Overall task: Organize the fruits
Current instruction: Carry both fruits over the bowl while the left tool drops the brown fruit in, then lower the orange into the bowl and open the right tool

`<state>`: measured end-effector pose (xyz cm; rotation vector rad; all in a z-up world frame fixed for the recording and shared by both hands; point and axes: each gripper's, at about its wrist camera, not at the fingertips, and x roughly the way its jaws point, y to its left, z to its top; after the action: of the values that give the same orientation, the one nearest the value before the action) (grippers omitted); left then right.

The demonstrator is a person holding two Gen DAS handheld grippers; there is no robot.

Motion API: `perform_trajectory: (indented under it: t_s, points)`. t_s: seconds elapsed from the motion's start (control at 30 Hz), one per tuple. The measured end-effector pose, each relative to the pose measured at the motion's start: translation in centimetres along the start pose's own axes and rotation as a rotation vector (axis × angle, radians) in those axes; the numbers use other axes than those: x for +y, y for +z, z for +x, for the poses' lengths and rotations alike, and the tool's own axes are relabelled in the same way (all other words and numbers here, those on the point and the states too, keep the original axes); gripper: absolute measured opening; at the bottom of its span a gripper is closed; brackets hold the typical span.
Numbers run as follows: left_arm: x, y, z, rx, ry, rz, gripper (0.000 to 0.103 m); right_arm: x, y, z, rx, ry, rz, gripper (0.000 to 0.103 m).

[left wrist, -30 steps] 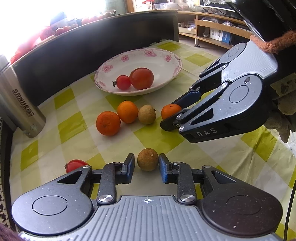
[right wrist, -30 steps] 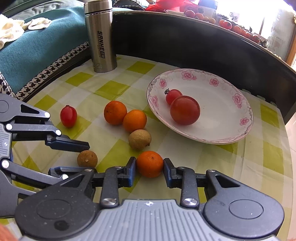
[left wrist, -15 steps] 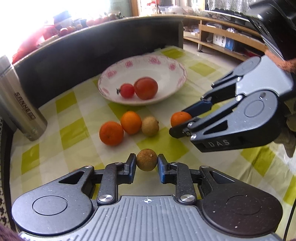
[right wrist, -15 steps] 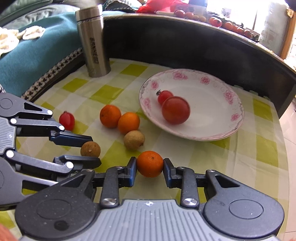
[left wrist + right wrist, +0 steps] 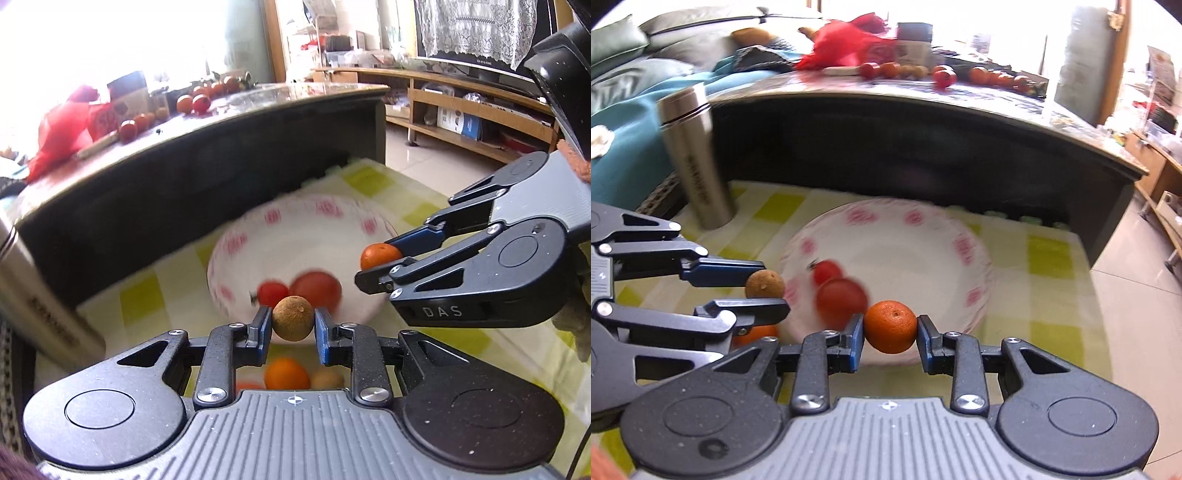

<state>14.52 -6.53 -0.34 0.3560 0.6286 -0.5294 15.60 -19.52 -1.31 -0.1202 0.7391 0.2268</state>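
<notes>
My left gripper (image 5: 291, 325) is shut on a small brown round fruit (image 5: 293, 318), held in the air before the near rim of the white flowered plate (image 5: 295, 236). My right gripper (image 5: 890, 332) is shut on a small orange (image 5: 891, 326), also lifted, at the plate's (image 5: 923, 251) near edge. Each gripper shows in the other's view: the right one (image 5: 380, 258) with its orange (image 5: 380, 255), the left one (image 5: 764, 286) with the brown fruit (image 5: 764, 283). Two red tomatoes (image 5: 314, 290) lie in the plate. An orange (image 5: 286, 374) and a brown fruit (image 5: 327, 379) rest on the cloth below.
A steel flask (image 5: 696, 162) stands at the left on the yellow-checked cloth (image 5: 1060, 295). A dark curved counter (image 5: 923, 140) with more fruit and a red bag rises behind the plate. The floor drops off at the right.
Both grippers have risen from the cloth with their fruit and moved forward toward the plate. The left gripper closed on the brown fruit during this second.
</notes>
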Motion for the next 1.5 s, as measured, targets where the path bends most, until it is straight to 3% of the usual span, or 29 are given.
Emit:
perform_trajectory:
  t_s: [0.73,1.07,1.23,1.5]
  points:
    - [1.6,2.8,5.8,0.013,0.038,-0.024,0.032,-2.2,1.7,4.7,0.021,-0.030,0.034,0.037]
    - [2.0,3.0,6.0,0.016,0.050,-0.041,0.037,-2.4,1.9,4.8,0.009,-0.030,0.049,0.039]
    - [2.3,3.1,5.4,0.009,0.058,-0.044,0.040,-2.3,2.0,4.3,-0.006,-0.033,0.057,0.046]
    - [2.8,3.0,3.7,-0.003,0.069,-0.045,0.043,-2.0,2.5,3.1,-0.035,-0.031,0.061,0.049]
